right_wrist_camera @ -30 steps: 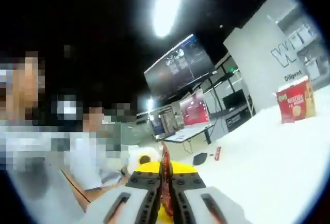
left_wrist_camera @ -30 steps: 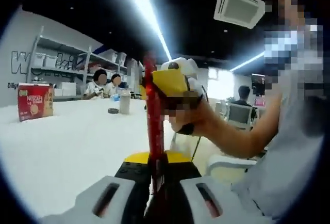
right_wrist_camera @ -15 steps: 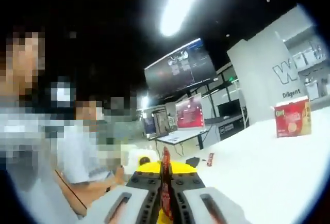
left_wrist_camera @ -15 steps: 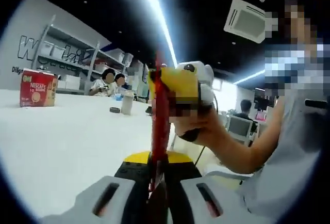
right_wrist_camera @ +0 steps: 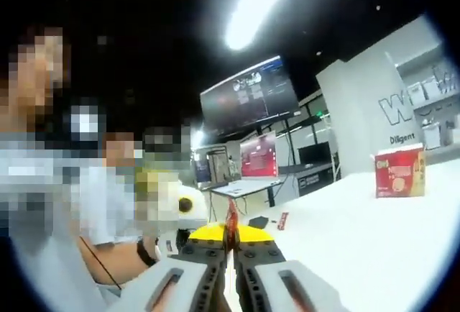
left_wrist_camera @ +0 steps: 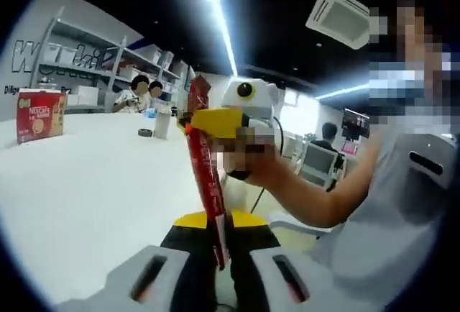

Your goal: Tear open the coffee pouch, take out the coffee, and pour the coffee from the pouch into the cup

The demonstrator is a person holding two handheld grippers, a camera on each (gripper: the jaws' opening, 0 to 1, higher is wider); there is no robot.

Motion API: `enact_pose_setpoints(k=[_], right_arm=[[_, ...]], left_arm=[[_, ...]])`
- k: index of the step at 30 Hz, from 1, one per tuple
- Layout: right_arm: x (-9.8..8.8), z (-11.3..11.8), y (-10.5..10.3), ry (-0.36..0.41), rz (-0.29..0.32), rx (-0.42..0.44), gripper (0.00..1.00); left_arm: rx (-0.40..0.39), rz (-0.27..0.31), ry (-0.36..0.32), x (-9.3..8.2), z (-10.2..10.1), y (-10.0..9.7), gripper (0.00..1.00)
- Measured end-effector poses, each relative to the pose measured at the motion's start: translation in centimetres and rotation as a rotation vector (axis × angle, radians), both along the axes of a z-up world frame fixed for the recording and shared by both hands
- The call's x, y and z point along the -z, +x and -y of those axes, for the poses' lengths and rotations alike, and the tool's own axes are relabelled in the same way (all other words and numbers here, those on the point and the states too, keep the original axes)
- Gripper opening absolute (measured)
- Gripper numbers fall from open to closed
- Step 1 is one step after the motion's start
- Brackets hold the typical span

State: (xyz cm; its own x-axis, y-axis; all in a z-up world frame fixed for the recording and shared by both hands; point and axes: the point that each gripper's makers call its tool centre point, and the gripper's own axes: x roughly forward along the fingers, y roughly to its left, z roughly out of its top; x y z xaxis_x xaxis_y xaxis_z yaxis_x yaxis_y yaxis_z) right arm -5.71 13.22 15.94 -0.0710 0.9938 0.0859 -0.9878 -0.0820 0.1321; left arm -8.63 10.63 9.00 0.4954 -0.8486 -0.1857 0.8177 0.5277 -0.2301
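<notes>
White tabletop [left_wrist_camera: 79, 182]; both grippers, left gripper [left_wrist_camera: 215, 254] and right gripper [right_wrist_camera: 231, 258], clamped on red coffee pouch [left_wrist_camera: 205, 175], well above it. Uneven pull risks spilling powder.

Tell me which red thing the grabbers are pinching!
It's the long red coffee pouch, stretched between the left gripper and right gripper above the table. The red Nescafe box stands untouched far across the white table.
</notes>
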Motion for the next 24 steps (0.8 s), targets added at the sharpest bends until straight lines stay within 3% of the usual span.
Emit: enact_pose_setpoints(k=[3,5,10,12,14,18,21,24], right_arm=[[0.2,-0.1,-0.1,-0.007,-0.028,-0.003,0.03],[-0.2,0.1,-0.2,0.022,-0.066,-0.005,0.03],[-0.9,0.1,-1.0,0.057,-0.106,-0.034,0.03],[-1.3,0.3,-1.5,0.084,-0.136,-0.065,0.03],[-1.4,0.5,-1.7,0.102,-0.143,-0.080,0.04],[-1.8,0.9,-2.0,0.125,-0.065,-0.083,0.08],[-2.7,2.1,-1.4,0.152,-0.056,-0.097,0.16],[-3.6,3.1,-0.8,0.169,-0.057,-0.094,0.15]], left_arm=[[-0.024,-0.001,-0.006,0.3,-1.7,0.4,0.10],[-0.042,0.073,-0.020,-0.3,-2.1,0.9,0.11],[-0.042,0.160,0.018,0.0,-1.1,1.3,0.15],[-0.038,0.183,-0.019,-0.7,-0.7,1.4,0.20],[-0.026,0.169,-0.064,-1.1,-0.5,1.4,0.12],[-0.026,0.153,-0.085,-1.2,-0.3,1.6,0.10],[-0.025,0.138,-0.095,-1.4,-0.4,1.6,0.10],[-0.020,0.126,-0.096,-1.5,-0.6,1.4,0.10]])
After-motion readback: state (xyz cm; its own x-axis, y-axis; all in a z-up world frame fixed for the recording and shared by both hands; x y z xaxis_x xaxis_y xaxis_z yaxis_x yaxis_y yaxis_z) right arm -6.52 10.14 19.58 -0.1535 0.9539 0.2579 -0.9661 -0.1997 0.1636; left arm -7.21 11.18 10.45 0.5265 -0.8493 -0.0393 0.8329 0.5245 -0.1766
